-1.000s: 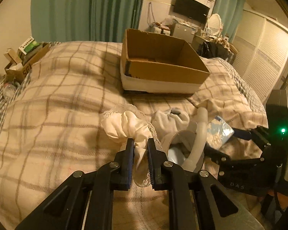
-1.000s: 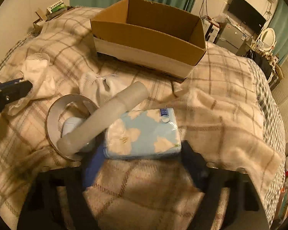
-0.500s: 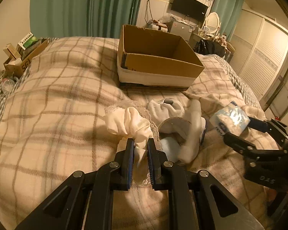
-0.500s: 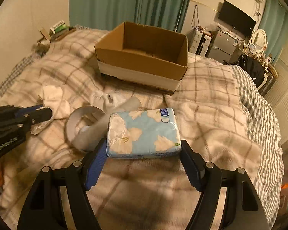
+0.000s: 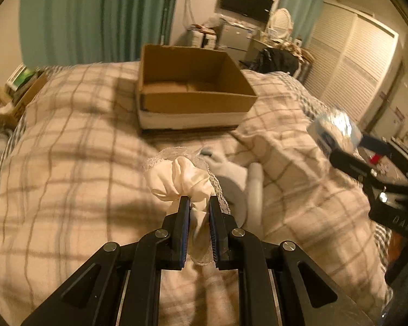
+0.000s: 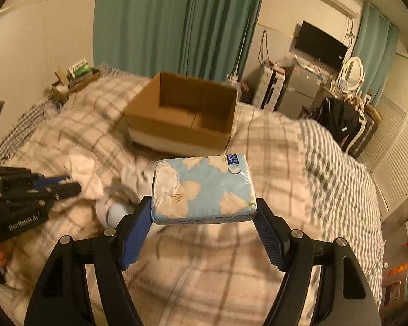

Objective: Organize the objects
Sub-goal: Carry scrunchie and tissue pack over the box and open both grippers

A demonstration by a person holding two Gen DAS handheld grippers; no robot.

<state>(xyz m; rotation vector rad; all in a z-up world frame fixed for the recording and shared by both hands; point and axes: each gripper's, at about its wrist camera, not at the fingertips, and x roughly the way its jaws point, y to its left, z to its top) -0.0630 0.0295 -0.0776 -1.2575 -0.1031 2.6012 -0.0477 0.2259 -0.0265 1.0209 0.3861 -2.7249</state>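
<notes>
Two hand-held grippers closed on loads: left hand-held gripper (image 5: 199, 203) pinching white cloth (image 5: 179, 182) low over bed (image 5: 68, 163); right hand-held gripper (image 6: 204, 212) clamping tissue pack (image 6: 204, 187), lifted near cardboard box (image 6: 182, 114).

Dim, warm-yellow indoor light; motion blur smears the bed (image 5: 68, 163); strong fisheye distortion, black vignetted corners in both views.
</notes>
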